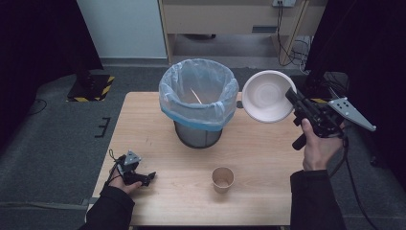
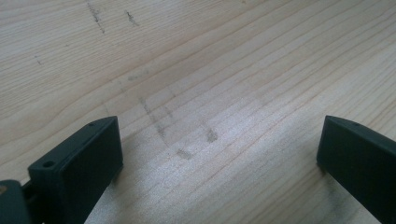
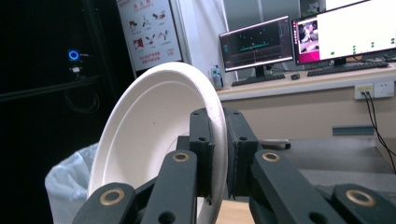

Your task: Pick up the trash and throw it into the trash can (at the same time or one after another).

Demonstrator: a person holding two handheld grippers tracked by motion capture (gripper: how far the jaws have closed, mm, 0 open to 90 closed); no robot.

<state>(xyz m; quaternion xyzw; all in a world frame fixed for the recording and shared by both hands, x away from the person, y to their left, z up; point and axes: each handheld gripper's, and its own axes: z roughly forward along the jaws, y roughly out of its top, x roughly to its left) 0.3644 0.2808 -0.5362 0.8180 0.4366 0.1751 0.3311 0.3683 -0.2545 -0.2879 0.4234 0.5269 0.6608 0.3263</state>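
Left gripper (image 1: 152, 176): I see it resting low on the worktop (image 1: 268, 201) near the near-left corner, in the person's left hand (image 1: 125, 181). In the left gripper view its jaws stand wide apart over bare wood grain with grey smudges, nothing between them; it is released.
Paper cup (image 1: 223, 179): in the high view it stands upright close to the near edge, about midway along it, well apart from both grippers.
Right gripper (image 1: 290, 96): I see it held up off the worktop at the right edge, in the person's right hand (image 1: 320, 146).
Grip: in the right gripper view the jaws are clenched on the rim of the white paper bowl (image 3: 149, 135), one pad on each face.
Bowl (image 1: 268, 96): tilted on edge, its hollow facing the high camera, just beside the bin.
Bin (image 1: 198, 103): wire-mesh basket lined with a pale blue bag, standing toward the far edge, mid-worktop.
Beyond: the right gripper view gives me monitors (image 3: 254, 46) on a desk and a wall poster (image 3: 149, 30).
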